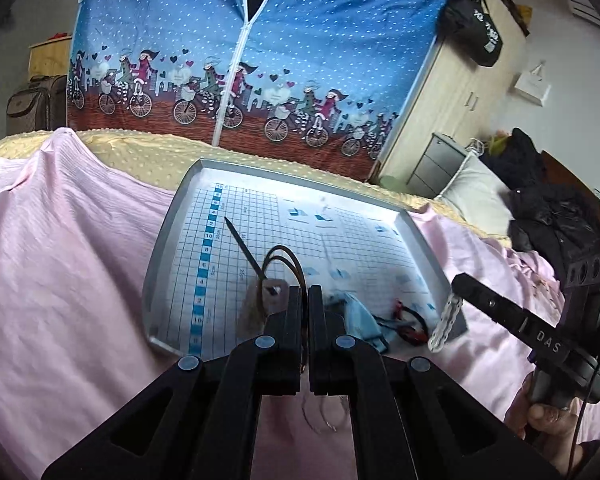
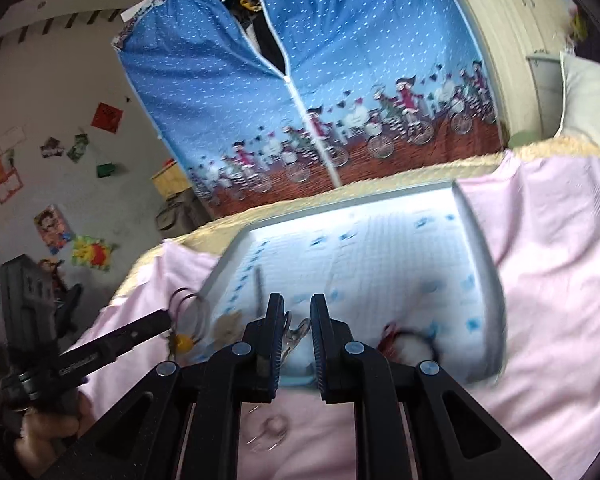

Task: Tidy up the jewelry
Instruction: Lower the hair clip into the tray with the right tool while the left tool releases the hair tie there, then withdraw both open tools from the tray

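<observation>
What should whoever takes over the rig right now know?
Left gripper: shut on the brown hoops, by the near edge of the tray.
Right gripper: open, empty, above a silver clip.
In the tray: dark pin, blue cloth, red-and-black piece.
Done: nothing visibly sorted.
Left: place the hoops, then probably the rest. The right view is blurred.

Left gripper (image 1: 305, 300) jaws nearly closed, pointing 12 o'clock; right gripper (image 2: 296, 316) jaws parted, pointing 12 o'clock.

Pink-sheeted bed (image 1: 60, 280) carries a silver tray (image 1: 160, 264)
</observation>
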The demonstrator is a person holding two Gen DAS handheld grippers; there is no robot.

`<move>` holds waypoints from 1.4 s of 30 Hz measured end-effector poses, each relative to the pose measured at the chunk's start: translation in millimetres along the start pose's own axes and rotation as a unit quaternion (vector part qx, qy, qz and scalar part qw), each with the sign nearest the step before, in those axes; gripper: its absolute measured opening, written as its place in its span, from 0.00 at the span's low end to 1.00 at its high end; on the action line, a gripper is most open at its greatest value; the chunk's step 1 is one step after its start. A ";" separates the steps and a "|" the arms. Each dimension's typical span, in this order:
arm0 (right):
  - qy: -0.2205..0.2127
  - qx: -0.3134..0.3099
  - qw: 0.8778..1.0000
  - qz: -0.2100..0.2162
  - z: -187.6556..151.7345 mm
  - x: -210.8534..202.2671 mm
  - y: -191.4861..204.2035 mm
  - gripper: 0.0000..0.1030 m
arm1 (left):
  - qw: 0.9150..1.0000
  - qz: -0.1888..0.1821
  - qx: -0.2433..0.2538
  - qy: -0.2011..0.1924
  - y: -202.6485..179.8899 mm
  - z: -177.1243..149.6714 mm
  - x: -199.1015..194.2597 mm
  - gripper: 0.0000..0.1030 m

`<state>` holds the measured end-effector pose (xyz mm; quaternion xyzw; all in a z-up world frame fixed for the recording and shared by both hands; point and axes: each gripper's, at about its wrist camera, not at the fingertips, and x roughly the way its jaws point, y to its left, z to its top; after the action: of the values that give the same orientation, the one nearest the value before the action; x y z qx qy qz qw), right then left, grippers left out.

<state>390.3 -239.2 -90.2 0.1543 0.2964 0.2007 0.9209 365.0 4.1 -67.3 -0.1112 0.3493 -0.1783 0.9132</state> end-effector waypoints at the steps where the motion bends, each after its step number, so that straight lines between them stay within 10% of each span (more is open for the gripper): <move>1: -0.001 -0.002 1.000 -0.011 -0.2 5.3 -3.4 0.13 | 1.000 0.000 -0.001 0.002 2.7 1.0 3.8 0.01; 16: 0.043 -0.010 0.998 -0.050 -22.9 40.8 -21.9 0.14 | 0.999 0.030 0.000 0.038 19.5 -7.2 26.7 0.09; 26: 0.028 -0.015 0.996 -0.084 -17.9 25.9 -21.4 0.69 | 0.999 0.037 -0.031 -0.001 21.4 -5.8 3.3 0.99; 33: -0.025 -0.063 0.992 -0.103 -13.2 -18.9 6.6 1.00 | 0.996 0.045 -0.015 -0.077 2.7 -1.7 -53.0 0.99; 42: -0.099 -0.121 0.983 -0.097 -23.7 -93.9 50.9 1.00 | 0.985 0.072 0.059 -0.145 -38.2 -17.0 -133.2 0.99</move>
<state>291.9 -234.2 -42.6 0.0311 0.1910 0.1289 0.9726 251.7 21.7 12.4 -0.0567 0.2092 -0.1144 0.9695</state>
